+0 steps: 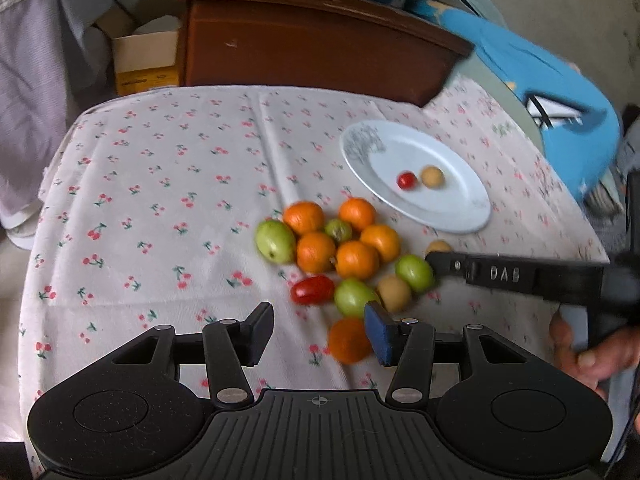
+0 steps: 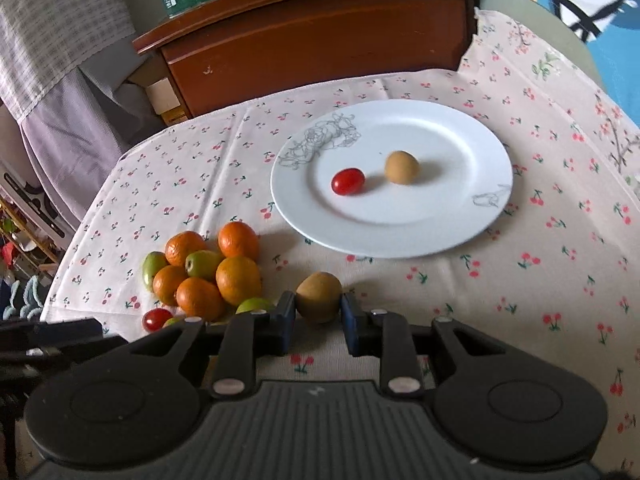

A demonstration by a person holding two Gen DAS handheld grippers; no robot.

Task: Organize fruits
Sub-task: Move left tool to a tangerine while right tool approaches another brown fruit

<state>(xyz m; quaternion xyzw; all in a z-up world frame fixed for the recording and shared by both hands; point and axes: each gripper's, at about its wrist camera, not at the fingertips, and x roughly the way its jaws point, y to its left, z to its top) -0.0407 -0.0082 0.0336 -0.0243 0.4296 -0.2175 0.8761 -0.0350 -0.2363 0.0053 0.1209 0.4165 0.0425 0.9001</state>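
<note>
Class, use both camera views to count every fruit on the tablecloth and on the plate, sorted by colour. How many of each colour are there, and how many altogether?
orange fruits: 6
green fruits: 4
tan fruits: 3, one held in the right gripper
red tomatoes: 2
Total: 15

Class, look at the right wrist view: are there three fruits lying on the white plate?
No. Only two lie on the plate: a red tomato and a tan fruit.

A lived-in home: cherry-print tablecloth (image 2: 168,184), wooden cabinet (image 2: 320,36), draped laundry (image 2: 56,28), cardboard box (image 1: 144,56).
</note>
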